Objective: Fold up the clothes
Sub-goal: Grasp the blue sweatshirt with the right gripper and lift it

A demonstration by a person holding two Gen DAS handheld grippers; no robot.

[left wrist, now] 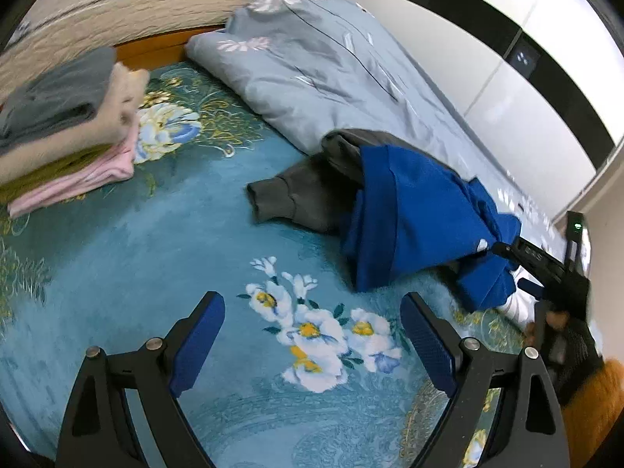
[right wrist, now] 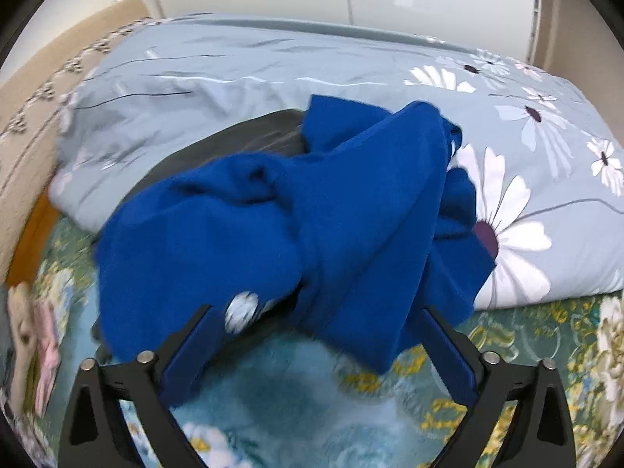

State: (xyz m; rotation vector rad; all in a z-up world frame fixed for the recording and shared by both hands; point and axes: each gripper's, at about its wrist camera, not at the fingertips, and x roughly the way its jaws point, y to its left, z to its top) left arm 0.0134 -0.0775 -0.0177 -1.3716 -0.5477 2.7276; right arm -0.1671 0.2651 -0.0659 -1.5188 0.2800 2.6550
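The crumpled blue fleece garment (right wrist: pixel 312 214) lies just ahead of the right gripper (right wrist: pixel 316 347), fingers apart; the left gripper (left wrist: pixel 312 335), fingers also apart, is farther away.

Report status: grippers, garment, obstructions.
Left gripper open, empty. Right gripper open at blue garment. Garment crumpled atop grey sweatshirt. Duvet alongside.

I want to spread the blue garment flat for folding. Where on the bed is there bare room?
The open patch is the teal floral blanket ahead of the left gripper, bordered by the folded stack at left and the blue garment over the grey garment at right. By the grey-blue quilt it is crowded.
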